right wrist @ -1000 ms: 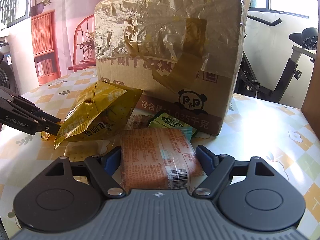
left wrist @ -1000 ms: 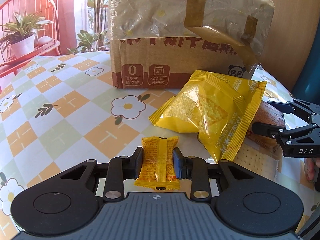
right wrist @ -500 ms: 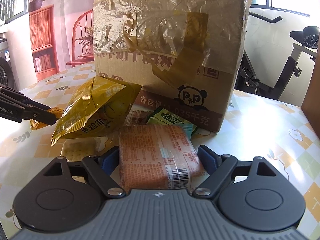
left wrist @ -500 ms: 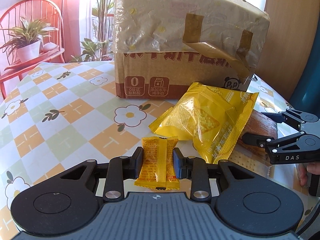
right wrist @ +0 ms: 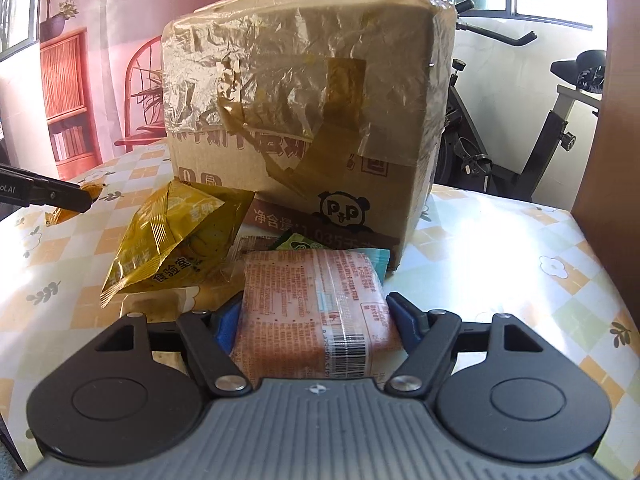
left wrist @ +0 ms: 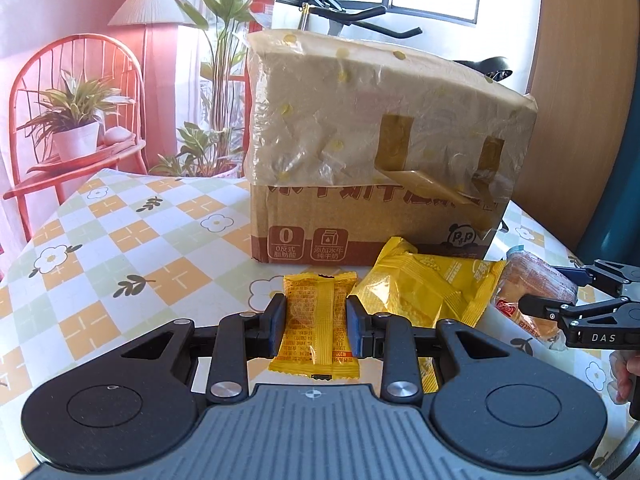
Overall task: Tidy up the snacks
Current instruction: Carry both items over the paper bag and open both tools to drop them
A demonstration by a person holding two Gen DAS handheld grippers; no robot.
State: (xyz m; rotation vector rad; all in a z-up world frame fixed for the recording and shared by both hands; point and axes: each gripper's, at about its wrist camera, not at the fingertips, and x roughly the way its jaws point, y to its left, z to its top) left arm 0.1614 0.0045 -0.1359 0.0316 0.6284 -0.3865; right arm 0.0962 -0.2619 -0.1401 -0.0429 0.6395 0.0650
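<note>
My left gripper [left wrist: 316, 314] is shut on a small orange-yellow snack packet [left wrist: 316, 320] and holds it above the table. My right gripper [right wrist: 314, 320] is shut on a pink-orange cracker pack [right wrist: 316, 312], also lifted; this pack shows in the left wrist view [left wrist: 532, 292] between the right gripper's fingers [left wrist: 560, 308]. A larger yellow snack bag [left wrist: 428, 284] lies on the table between the grippers, also in the right wrist view [right wrist: 176, 236]. A green packet [right wrist: 304, 245] peeks out behind the cracker pack.
A large taped cardboard box [left wrist: 376, 168] stands at the back of the table, close behind the snacks. The flowered checked tablecloth [left wrist: 120, 240] spreads to the left. An exercise bike [right wrist: 532, 132] stands beyond the right table edge.
Both grippers have risen and pulled back from the box with their packs. The yellow bag now lies lower and farther away on the table.
</note>
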